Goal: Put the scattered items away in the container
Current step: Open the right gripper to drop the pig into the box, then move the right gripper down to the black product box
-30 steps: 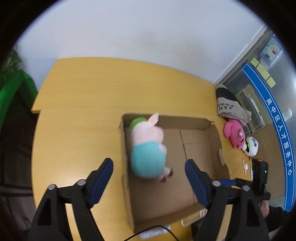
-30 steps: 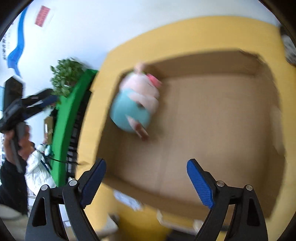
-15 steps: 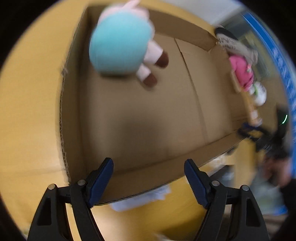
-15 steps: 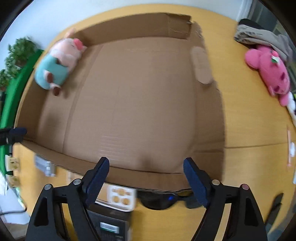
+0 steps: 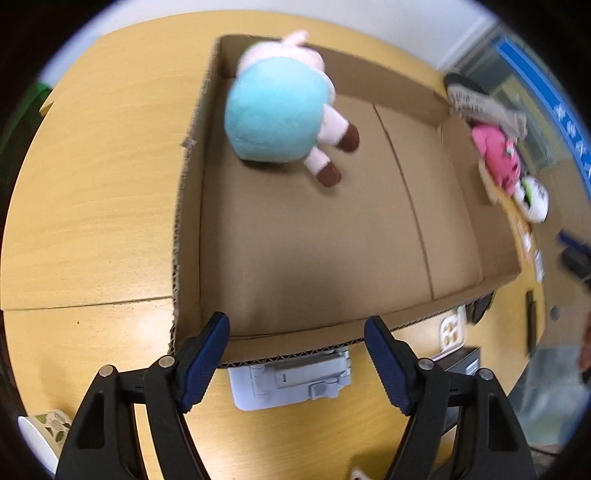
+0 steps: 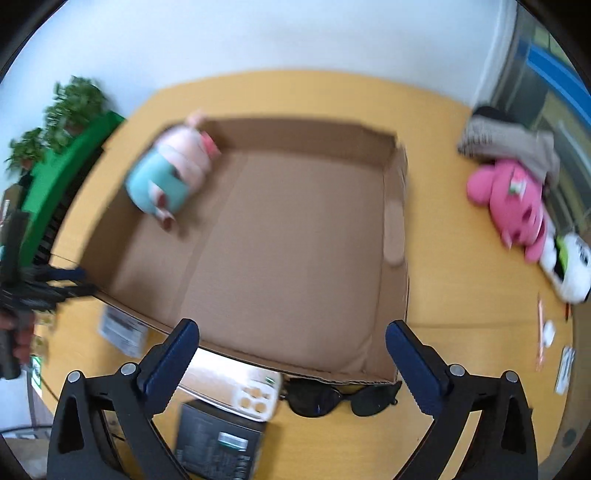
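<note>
Pig plush (image 5: pixel 277 107) now settled in box (image 5: pixel 332 236) corner

Cardboard box (image 6: pixel 280 236) floor was mostly bare; only the pig plush (image 6: pixel 168 173) blocked its far-left corner. Sunglasses (image 6: pixel 332 397) and a white tray (image 6: pixel 236 387) crowded the tabletop (image 6: pixel 461 258) against the near wall.

An office or public service room: a pale wood counter (image 6: pixel 295 92) against a plain white wall (image 6: pixel 258 33), potted greenery (image 6: pixel 70 107), and glass partitions banded in blue (image 6: pixel 554 70).
</note>
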`<state>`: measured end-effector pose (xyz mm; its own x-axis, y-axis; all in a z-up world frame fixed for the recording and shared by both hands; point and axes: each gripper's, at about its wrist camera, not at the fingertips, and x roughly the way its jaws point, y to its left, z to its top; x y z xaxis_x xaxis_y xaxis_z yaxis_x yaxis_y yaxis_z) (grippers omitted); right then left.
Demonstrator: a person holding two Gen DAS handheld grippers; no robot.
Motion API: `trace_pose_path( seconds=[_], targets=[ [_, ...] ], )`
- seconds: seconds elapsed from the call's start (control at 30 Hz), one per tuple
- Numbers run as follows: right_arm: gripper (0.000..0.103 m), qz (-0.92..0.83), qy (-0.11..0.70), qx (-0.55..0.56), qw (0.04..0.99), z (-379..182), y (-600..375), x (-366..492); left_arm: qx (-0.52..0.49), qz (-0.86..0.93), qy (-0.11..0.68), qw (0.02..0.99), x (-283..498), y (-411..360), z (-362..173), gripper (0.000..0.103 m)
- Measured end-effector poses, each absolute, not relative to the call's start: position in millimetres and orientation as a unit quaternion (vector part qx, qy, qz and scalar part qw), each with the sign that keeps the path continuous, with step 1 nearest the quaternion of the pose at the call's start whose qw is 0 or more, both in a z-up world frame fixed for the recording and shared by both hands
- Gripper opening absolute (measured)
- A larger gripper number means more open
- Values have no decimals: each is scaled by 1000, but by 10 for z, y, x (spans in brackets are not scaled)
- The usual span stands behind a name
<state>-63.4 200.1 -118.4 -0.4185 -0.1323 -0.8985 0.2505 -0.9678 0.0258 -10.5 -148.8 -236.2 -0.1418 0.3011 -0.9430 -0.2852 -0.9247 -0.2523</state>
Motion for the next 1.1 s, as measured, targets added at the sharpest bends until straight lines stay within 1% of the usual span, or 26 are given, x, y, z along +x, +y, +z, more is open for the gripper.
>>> trace_pose_path(
  seconds=[0.03,0.1,0.17,0.2,0.23,0.3,0.37,0.43,0.5,0.53,0.57,0.6,0.63,0.67,0.73,0.77,0.8,0.83,0.87,0.9,0.93,1.0,1.1],
  targets=[
    [102,-838,61,530,109,-1183,1972,-624,-628,754,-9,194,-83,-1469,-2364,75],
    [101,-828,47,550,101,-1232,1981,-596,-635,748,-33,191,-34,-1485,-2377,74],
    [101,-827,22,555,91,-1164,2033,-503,-634,752,-32,178,30,-1500,-2320,70],
    [101,-830,21,550,89,-1076,2019,-451,-629,759,-33,165,74,-1501,-2232,61],
    [101,-835,23,542,91,-1001,2001,-407,-616,770,-41,159,120,-1514,-2111,55],
    [103,-847,35,521,99,-762,1932,-326,-570,806,-62,147,243,-1529,-1730,55],
    [103,-860,45,497,110,-555,1861,-278,-519,843,-77,122,391,-1535,-1317,61],
    [103,-869,45,476,124,-404,1815,-245,-466,873,-103,103,556,-1532,-949,84],
    [102,-876,50,460,134,-311,1778,-220,-429,891,-122,80,702,-1526,-695,84],
    [101,-878,52,455,137,-302,1778,-206,-427,893,-123,68,744,-1516,-635,83],
    [87,-878,49,454,146,-299,1792,-197,-434,891,-118,59,778,-1475,-597,81],
    [45,-875,41,456,156,-318,1823,-190,-445,887,-107,59,821,-1432,-576,65],
    [21,-869,29,465,166,-340,1851,-203,-453,884,-96,66,858,-1393,-574,14],
    [7,-862,18,476,172,-380,1893,-215,-470,875,-88,74,887,-1323,-597,3],
    [7,-860,23,480,175,-411,1937,-221,-491,862,-93,86,966,-1210,-623,4],
    [23,-859,24,479,180,-423,1961,-223,-489,863,-96,88,1030,-1153,-597,4],
    [61,-856,17,480,189,-422,1997,-223,-485,865,-95,86,1083,-1094,-558,8],
    [82,-855,6,479,198,-414,2030,-217,-484,867,-91,80,1110,-1044,-525,28],
    [103,-858,-3,471,205,-392,2069,-200,-481,870,-84,72,1135,-977,-494,45],
    [102,-862,-4,462,209,-364,2092,-180,-473,875,-74,65,1168,-899,-455,79],
    [102,-862,1,460,212,-350,2092,-167,-460,883,-65,63,1217,-852,-422,84],
    [102,-856,9,468,221,-388,2083,-160,-446,891,-53,72,1275,-768,-419,84],
    [102,-848,12,480,224,-514,2083,-122,-472,875,-48,92,1225,-641,-628,84]
  ],
)
